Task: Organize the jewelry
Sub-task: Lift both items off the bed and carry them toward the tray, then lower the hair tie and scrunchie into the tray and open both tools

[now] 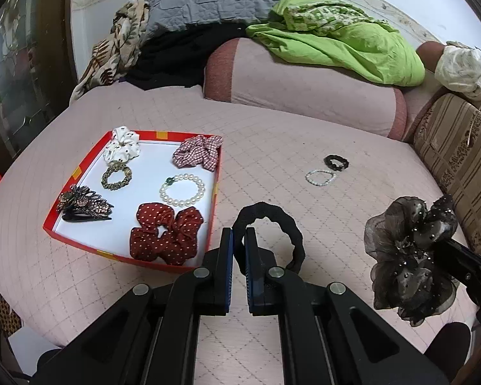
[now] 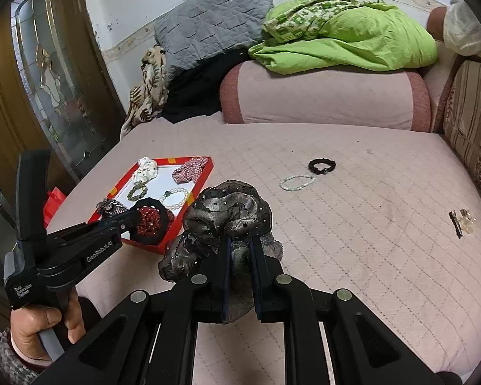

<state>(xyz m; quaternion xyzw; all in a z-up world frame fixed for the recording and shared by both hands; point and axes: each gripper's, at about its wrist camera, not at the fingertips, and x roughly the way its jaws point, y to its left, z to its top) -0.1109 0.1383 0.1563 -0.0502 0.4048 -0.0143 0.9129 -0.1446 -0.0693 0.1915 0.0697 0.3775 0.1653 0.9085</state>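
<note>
My left gripper [image 1: 239, 235] is shut on a black scrunchie [image 1: 272, 224], held just right of the red tray [image 1: 80, 240]; it also shows in the right wrist view [image 2: 134, 216]. The tray holds a red dotted scrunchie [image 1: 166, 237], a pearl bracelet [image 1: 182, 190], a plaid scrunchie [image 1: 197, 152], a white scrunchie [image 1: 122, 144], a beaded band [image 1: 116, 176] and dark hair clips [image 1: 83, 207]. My right gripper [image 2: 239, 240] is shut on a grey organza flower scrunchie [image 2: 231, 215], above the bed, right of the tray. A small pearl bracelet [image 2: 296, 182] and a small black band [image 2: 322, 165] lie on the bed.
The pink quilted bed cover [image 2: 352, 240] carries a hair pin and a clear clip [image 2: 461, 221] at the right. A pink bolster [image 2: 324, 96], green cloth [image 2: 346, 38], grey pillow [image 2: 215, 22] and patterned headboard [image 2: 474, 122] stand behind. A glass door [image 2: 54, 73] is at left.
</note>
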